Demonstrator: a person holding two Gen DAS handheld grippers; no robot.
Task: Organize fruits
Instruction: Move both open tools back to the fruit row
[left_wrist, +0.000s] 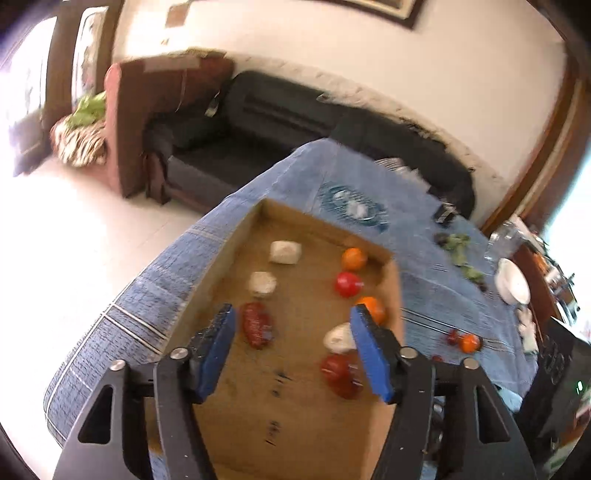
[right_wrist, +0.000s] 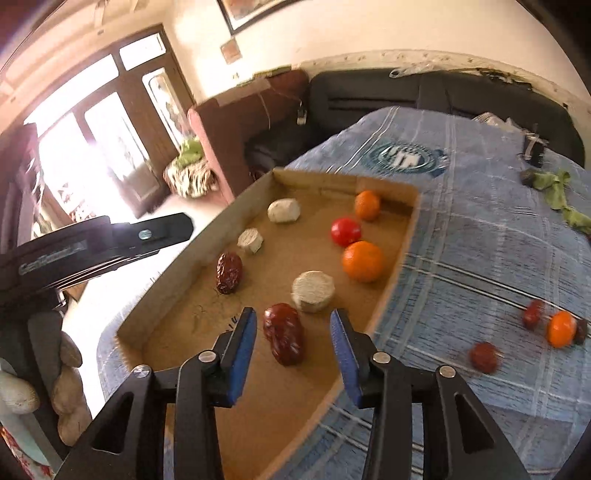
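Near date (right_wrist: 283, 334): lying in the cardboard tray (right_wrist: 391, 266), right between the right gripper (right_wrist: 293, 328) pads, untouched.
Right gripper: parted, holding nothing.
Far date (left_wrist: 256, 325): just inside the left finger of the left gripper (left_wrist: 291, 321).
Left gripper: wide, empty.

The round emblem on the blue cloth (right_wrist: 461, 206) is too blurred to read.

left gripper (left_wrist: 291, 354): black arms; blue pads; shiny round screws
right gripper (right_wrist: 293, 345): black arms; blue pads; shiny round screws
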